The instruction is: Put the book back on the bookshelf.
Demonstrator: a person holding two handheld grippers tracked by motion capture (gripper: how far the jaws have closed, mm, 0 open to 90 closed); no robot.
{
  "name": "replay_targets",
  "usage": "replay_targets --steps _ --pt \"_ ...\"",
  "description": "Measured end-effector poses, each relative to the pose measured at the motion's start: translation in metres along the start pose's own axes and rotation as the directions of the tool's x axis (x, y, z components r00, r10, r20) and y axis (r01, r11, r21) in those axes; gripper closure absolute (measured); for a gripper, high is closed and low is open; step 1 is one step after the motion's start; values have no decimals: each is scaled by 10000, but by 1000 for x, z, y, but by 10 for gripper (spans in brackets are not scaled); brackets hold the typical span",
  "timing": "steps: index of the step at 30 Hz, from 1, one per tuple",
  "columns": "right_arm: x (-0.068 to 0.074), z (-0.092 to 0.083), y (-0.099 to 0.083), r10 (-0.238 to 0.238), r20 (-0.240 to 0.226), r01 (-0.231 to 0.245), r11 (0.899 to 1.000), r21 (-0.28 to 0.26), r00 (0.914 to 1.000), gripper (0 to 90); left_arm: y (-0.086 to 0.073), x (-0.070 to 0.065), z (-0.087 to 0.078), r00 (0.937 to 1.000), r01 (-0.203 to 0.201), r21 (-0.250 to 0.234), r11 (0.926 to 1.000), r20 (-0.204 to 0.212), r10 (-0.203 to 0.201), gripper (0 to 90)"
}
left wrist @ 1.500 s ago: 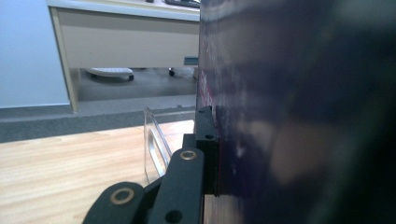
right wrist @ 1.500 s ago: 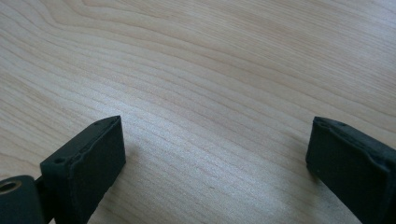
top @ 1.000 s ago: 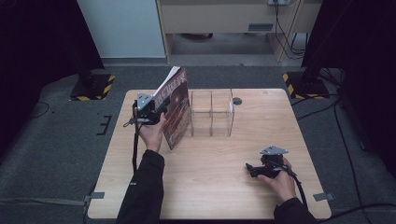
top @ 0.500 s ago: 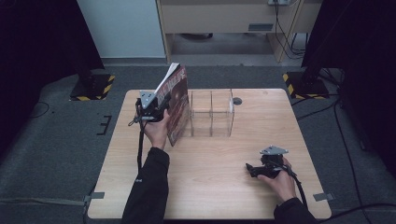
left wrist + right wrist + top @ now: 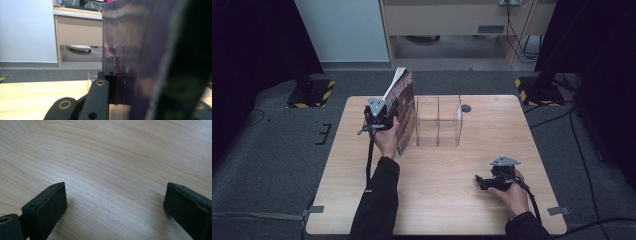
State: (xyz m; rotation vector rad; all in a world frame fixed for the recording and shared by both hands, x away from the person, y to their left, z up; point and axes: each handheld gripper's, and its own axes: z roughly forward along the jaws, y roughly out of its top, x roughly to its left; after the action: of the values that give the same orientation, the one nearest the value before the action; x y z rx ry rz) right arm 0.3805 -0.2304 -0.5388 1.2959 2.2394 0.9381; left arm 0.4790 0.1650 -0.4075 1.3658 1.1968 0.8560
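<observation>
At the left of the high view, the left gripper (image 5: 384,116) has its fingers clamped on a book (image 5: 404,107) with a dark red cover, held upright and tilted slightly, its bottom edge near the surface (image 5: 452,200). In the left gripper view one black finger (image 5: 110,75) presses flat against the glossy cover (image 5: 135,55). Over the last second the hand and book have shifted a little toward the right, so the book now stands just beside the left end of the clear acrylic rack (image 5: 438,120), touching or nearly touching its first divider; which cannot be told. This suggests the book is being lined up for the rack's leftmost slot, and that the next move calls for lifting it over the wall and lowering it in.

Farther right, the rack's other compartments look empty. Near the front right, the right gripper (image 5: 484,181) rests on the surface, unmoved, its fingers (image 5: 47,207) standing wide apart with bare wood between them.
</observation>
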Motion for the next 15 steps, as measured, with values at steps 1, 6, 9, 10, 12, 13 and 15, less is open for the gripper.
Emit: replay_targets --steps 1,6,9,10,12,13,15 --pt "0 0 0 3 0 -3 10000 2 10000 53 -1 1 0 10000 -35 31 10000 -29 35 827" --pt "0 0 0 2 1 -2 10000 -1 10000 53 -3 5 -5 9996 -179 39 9998 -219 180 822" --pt "0 0 0 2 2 -2 10000 0 10000 53 -3 4 -6 9990 -363 51 9993 -246 364 813" --pt "0 0 0 1 -1 -1 10000 0 10000 53 -4 4 -7 9989 -403 64 9992 -242 404 805" --pt "0 0 0 2 2 -2 10000 0 10000 53 -4 5 -8 9987 -458 110 9989 -209 460 781" --pt "0 0 0 1 2 -1 10000 0 10000 53 -4 5 -9 9989 -436 121 9990 -181 438 763" --pt "0 0 0 -1 2 1 10000 0 10000 53 -5 7 -11 9990 -450 163 9989 -69 452 731"
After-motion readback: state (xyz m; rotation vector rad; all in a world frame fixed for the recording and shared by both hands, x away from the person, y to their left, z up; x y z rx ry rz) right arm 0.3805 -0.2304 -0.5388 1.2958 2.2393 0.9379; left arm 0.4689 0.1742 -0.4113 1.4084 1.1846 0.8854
